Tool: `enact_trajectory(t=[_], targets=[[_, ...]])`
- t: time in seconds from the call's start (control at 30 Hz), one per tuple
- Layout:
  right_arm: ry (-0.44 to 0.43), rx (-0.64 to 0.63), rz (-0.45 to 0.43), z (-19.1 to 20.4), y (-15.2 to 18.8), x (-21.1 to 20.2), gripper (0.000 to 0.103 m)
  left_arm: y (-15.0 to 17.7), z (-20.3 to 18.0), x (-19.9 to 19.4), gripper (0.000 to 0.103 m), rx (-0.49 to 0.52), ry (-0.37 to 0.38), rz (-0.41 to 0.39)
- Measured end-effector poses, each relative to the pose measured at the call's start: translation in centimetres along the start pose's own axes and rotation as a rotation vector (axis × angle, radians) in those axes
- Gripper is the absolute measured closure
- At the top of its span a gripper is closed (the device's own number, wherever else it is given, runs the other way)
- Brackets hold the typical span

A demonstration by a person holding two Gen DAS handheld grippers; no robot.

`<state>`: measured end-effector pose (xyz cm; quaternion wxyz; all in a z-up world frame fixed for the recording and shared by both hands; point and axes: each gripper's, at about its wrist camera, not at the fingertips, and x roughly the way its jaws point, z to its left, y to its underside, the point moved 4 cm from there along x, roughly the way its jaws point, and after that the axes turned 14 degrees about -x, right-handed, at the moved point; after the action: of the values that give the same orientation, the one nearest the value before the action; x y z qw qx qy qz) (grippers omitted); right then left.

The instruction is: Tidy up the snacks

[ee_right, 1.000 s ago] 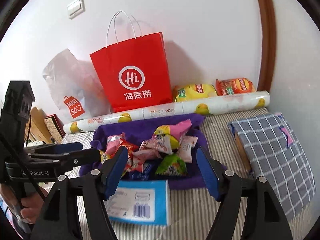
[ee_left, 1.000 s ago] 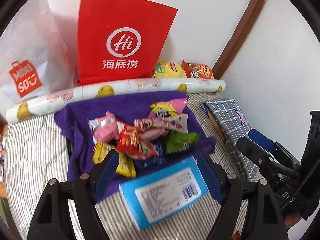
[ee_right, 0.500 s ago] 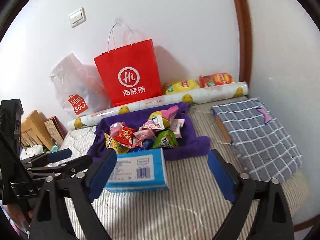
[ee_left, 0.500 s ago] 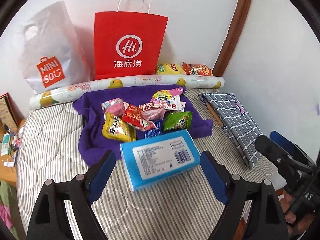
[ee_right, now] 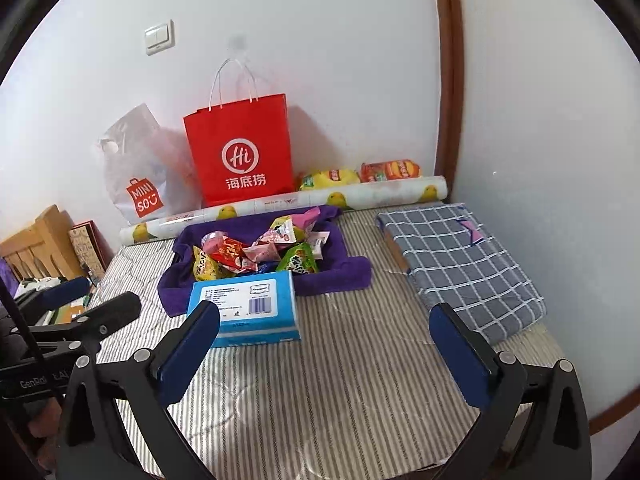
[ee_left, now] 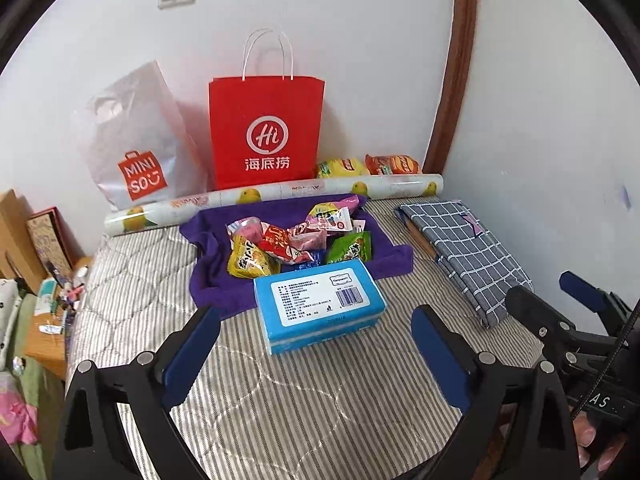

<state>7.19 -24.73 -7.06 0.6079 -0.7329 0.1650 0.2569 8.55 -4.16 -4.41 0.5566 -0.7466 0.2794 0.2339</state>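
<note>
The snack packets (ee_left: 298, 240) lie heaped together in a purple cloth-lined tray (ee_left: 208, 276) on the striped mattress (ee_left: 320, 400). Touching the tray's near edge sits a blue box (ee_left: 320, 304), label up. Beyond the tray, behind a duck-print roll (ee_left: 276, 196), two more bags, one yellow (ee_left: 342, 167) and one orange (ee_left: 392, 164), rest against the wall just beside a red paper bag (ee_left: 266, 132).

How far the sorting has got is hard to judge. The packets being gathered in one tray would fit a tidied end, yet they are jumbled in no order, and the two bags behind the roll lie apart from the tray, which would equally fit loose snacks waiting to be arranged. Nothing settles it.

The left claw (ee_left: 316, 352) is spread wide and holds nothing, hanging above the mattress well short of the blue box. The right claw (ee_right: 324, 352) is likewise wide apart and empty, on the near side of the tray.

The packets at the bottom of the heap are buried, so their number is unclear. The tray's walls are hidden by cloth, the box's small print is unreadable, and the red bag's contents cannot be seen.
</note>
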Motion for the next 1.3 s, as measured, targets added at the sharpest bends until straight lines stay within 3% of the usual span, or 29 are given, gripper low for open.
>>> enact_trajectory(t=[0.53, 0.67, 1.3], targets=[[-0.049, 0.028, -0.054, -1.1, 0.9, -2.2, 0.0, 1.0, -2.1, -1.0, 0.006, 0.011, -0.019, -0.021], [-0.098, 0.049, -0.058, -1.2, 1.0, -2.3, 0.0, 1.0, -2.3, -1.1, 0.006, 0.021, -0.028, -0.028], [-0.1, 0.047, -0.046, -1.0, 1.0, -1.6, 0.0, 1.2, -2.3, -1.2, 0.006, 0.022, -0.04, -0.035]])
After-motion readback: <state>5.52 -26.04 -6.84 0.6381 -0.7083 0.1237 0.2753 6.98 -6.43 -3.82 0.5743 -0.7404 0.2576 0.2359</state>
